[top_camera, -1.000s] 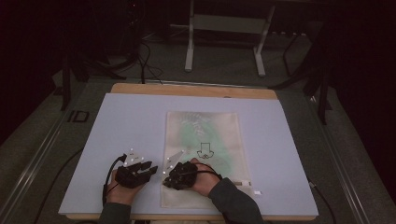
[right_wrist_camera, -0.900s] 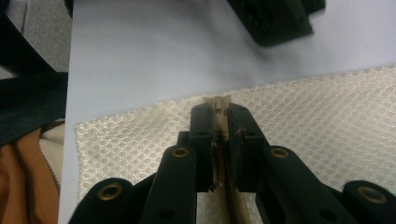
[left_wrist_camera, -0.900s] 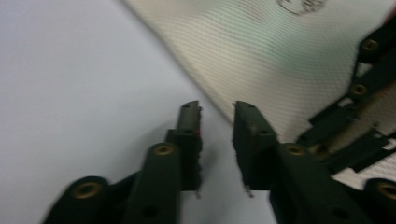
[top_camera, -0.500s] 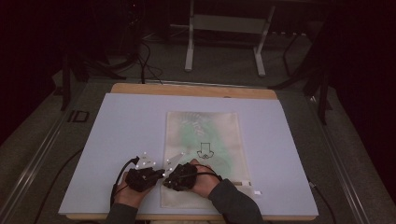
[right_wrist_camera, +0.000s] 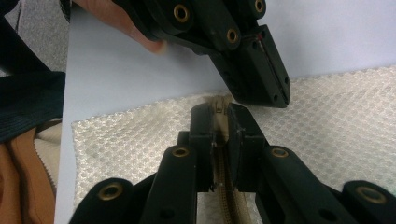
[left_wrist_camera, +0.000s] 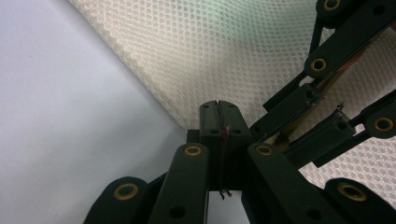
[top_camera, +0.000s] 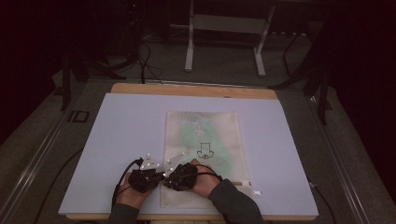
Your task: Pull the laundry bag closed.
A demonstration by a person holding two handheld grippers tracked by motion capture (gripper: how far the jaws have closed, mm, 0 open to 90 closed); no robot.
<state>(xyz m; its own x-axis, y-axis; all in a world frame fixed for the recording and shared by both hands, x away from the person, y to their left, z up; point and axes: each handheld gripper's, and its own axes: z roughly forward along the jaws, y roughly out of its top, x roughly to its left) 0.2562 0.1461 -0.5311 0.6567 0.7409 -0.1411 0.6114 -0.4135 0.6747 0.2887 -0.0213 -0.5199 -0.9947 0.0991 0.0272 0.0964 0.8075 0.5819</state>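
A pale lavender tabletop (top_camera: 116, 140) stood in a dark room with a grey floor. A cream mesh zip pouch (top_camera: 205, 135) lay near-centre. The right gripper (right_wrist_camera: 219, 109) pinched its zip; the left gripper (left_wrist_camera: 218, 109), just closed, was pressed together at its near-left edge.

Black hand-held gripper (left_wrist_camera: 219, 121) linkages with brass-coloured rivets, trailing black cables; sleeves look dark grey.
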